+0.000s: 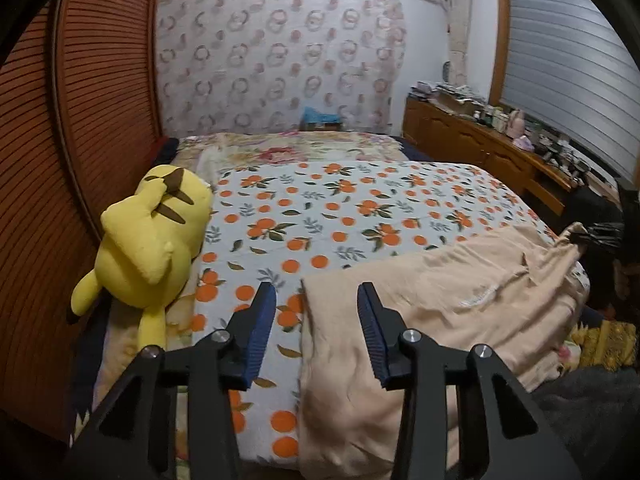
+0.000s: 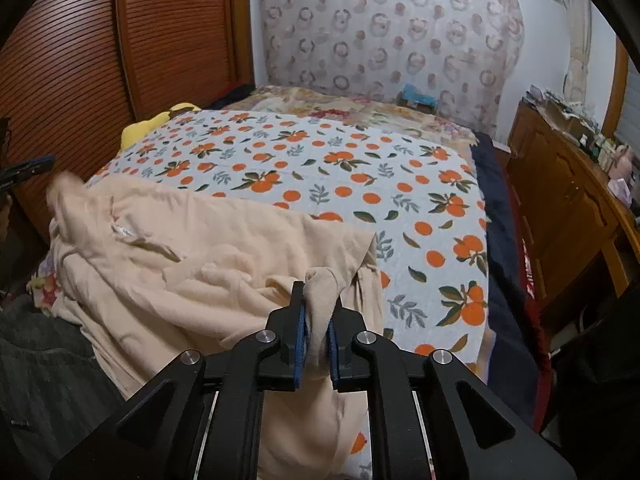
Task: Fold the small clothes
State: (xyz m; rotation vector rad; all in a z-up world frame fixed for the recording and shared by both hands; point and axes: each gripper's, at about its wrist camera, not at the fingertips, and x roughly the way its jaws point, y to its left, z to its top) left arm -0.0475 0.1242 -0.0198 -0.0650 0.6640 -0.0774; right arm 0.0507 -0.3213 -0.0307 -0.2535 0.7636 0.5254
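Note:
A peach-coloured garment (image 1: pixel 440 304) lies crumpled on the orange-print bed cover (image 1: pixel 320 208). My left gripper (image 1: pixel 316 296) is open and empty, hovering over the garment's left edge. My right gripper (image 2: pixel 318 312) is shut on a bunched fold of the garment (image 2: pixel 200 248) near its right edge and holds it slightly raised. In the left wrist view the right gripper (image 1: pixel 596 236) shows at the far right, pinching the cloth. In the right wrist view the left gripper's fingers (image 2: pixel 28 168) show at the far left edge.
A yellow plush toy (image 1: pixel 152 240) lies on the bed's left side beside a wooden slatted wardrobe (image 1: pixel 80 160). A wooden dresser (image 1: pixel 480 148) with clutter stands to the right. A floral blanket (image 1: pixel 300 148) lies at the head of the bed.

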